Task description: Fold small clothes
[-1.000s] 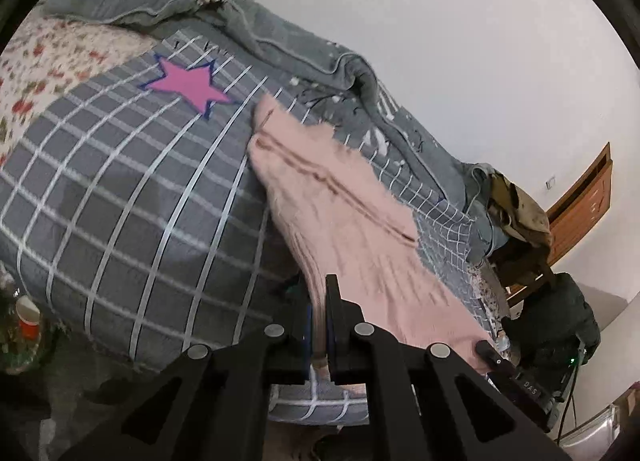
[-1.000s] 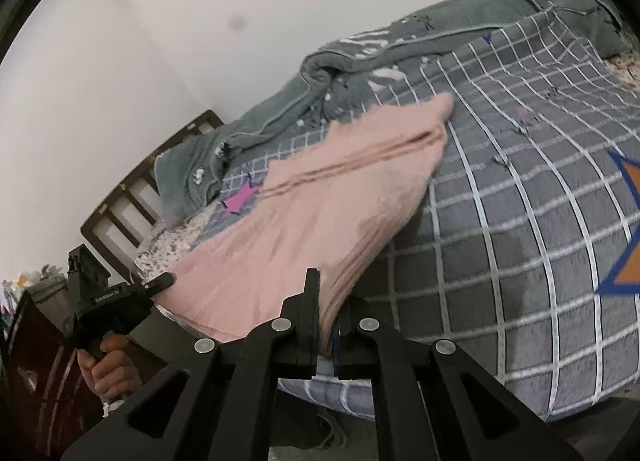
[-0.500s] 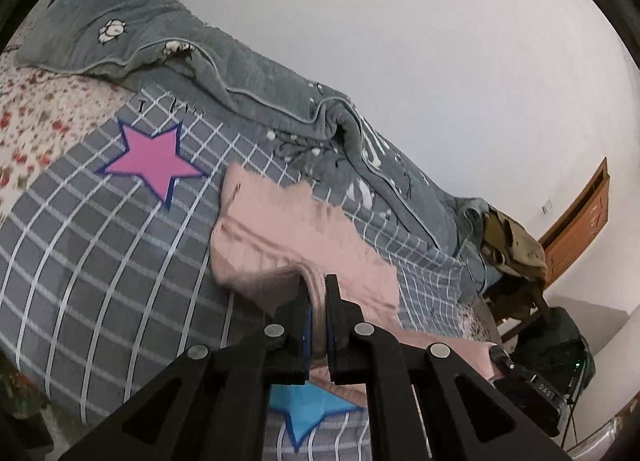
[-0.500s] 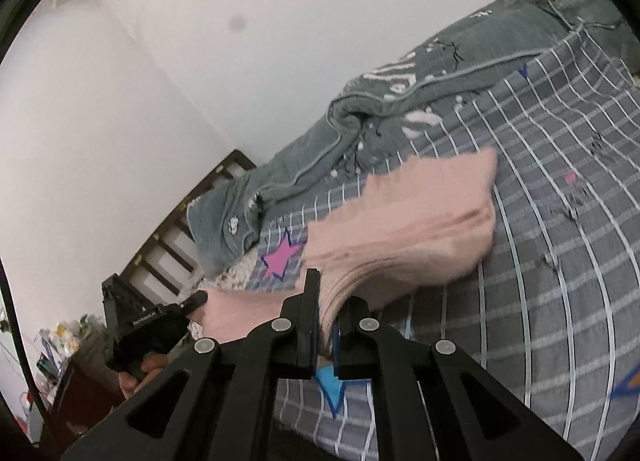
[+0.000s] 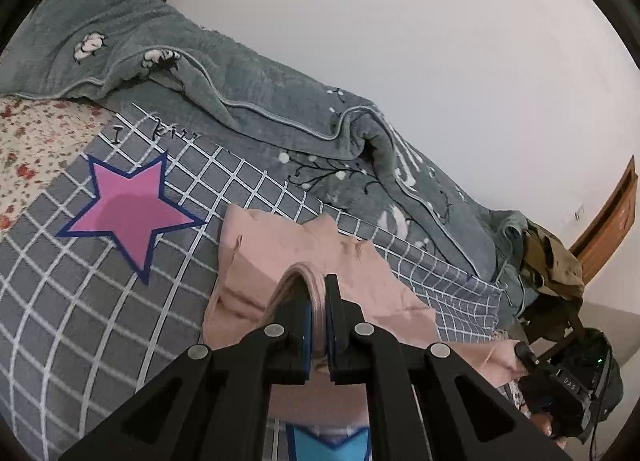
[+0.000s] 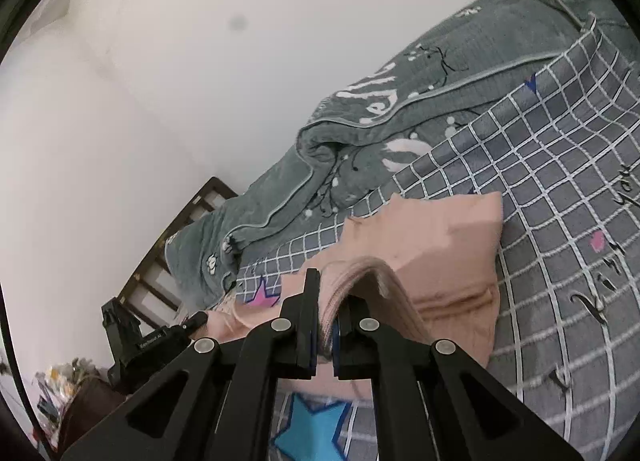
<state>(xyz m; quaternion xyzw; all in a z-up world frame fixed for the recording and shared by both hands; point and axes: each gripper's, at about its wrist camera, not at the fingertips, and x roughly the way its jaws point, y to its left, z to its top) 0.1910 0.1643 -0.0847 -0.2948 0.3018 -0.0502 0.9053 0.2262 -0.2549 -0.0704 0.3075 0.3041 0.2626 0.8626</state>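
Grey checked bedcover (image 5: 120, 301) fills the lower left; your left gripper (image 5: 318, 293) and right gripper (image 6: 330, 293) each have jaws clamped tight on the pink garment's (image 5: 280, 245) edge.

Soft, even indoor light filled both views, without glare. Faint shadows lay under the pink garment (image 5: 280, 253). Fisheye distortion bent the bedspread (image 6: 560, 181) grid; dark vignettes ringed the corners. Edges were slightly blurred.

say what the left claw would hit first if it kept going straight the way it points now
Most likely the pink garment itself: the left claw is shut on its edge, and the rest lies just ahead on the checked bedcover. Depth is unclear.
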